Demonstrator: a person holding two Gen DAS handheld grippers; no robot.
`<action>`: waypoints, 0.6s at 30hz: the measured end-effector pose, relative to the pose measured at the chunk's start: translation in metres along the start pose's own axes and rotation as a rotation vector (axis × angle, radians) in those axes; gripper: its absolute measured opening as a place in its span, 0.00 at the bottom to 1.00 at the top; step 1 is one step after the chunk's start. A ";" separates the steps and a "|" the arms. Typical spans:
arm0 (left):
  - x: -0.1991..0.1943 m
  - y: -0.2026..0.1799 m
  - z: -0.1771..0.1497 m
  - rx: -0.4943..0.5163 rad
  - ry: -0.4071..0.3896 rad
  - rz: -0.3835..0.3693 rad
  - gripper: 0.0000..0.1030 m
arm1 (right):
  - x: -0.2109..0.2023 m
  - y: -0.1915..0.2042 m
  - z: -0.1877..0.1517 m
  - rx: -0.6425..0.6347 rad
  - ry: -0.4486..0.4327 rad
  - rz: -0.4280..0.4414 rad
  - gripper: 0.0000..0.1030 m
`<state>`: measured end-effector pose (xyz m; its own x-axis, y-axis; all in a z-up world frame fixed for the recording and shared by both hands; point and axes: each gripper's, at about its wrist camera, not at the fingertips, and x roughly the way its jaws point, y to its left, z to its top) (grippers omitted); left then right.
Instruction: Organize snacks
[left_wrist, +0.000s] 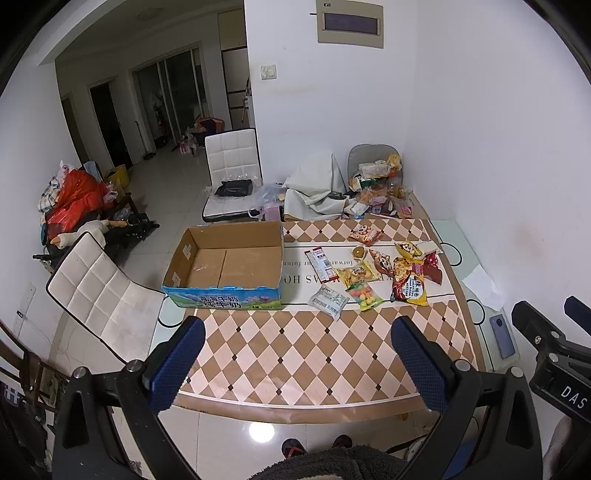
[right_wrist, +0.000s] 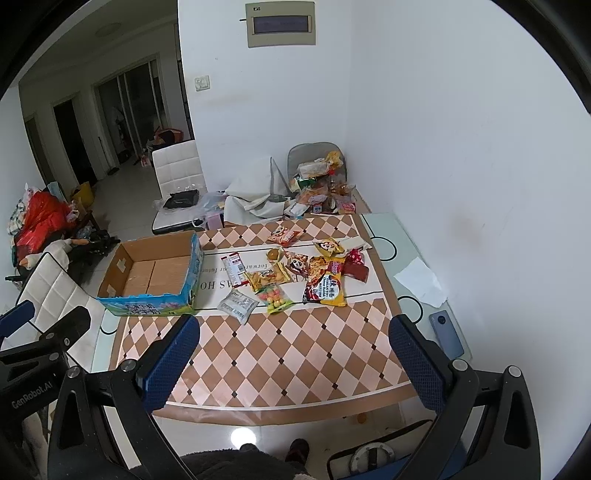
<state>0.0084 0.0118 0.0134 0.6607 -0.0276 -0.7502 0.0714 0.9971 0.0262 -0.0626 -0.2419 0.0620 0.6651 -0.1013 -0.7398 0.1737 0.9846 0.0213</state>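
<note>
Several snack packets lie in a loose group right of centre on the checkered table (left_wrist: 295, 354): a red and yellow noodle pack (left_wrist: 408, 284), a colourful candy bag (left_wrist: 364, 295), a silver packet (left_wrist: 328, 301) and a red and white bar (left_wrist: 320, 263). An empty open cardboard box (left_wrist: 229, 264) stands to their left. The same noodle pack (right_wrist: 327, 290) and box (right_wrist: 155, 275) show in the right wrist view. My left gripper (left_wrist: 299, 343) and right gripper (right_wrist: 295, 339) are both open and empty, held above the table's near edge.
A blue phone (right_wrist: 447, 334) and a white paper (right_wrist: 421, 282) lie on the table's right side by the wall. A heap of packets (left_wrist: 376, 188) sits at the far end. White chairs (left_wrist: 99, 295) stand to the left and behind.
</note>
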 end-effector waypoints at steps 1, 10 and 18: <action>-0.002 0.002 0.001 0.001 -0.002 -0.001 1.00 | 0.000 0.000 0.000 -0.001 0.000 0.000 1.00; -0.002 0.000 0.000 -0.001 -0.004 0.000 1.00 | -0.002 0.002 0.000 -0.002 -0.003 -0.001 1.00; -0.002 0.001 -0.002 0.001 -0.006 0.001 1.00 | -0.003 0.003 -0.001 -0.004 -0.004 0.002 1.00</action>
<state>0.0054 0.0128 0.0135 0.6655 -0.0270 -0.7459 0.0713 0.9971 0.0276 -0.0650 -0.2390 0.0637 0.6680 -0.1003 -0.7374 0.1696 0.9853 0.0196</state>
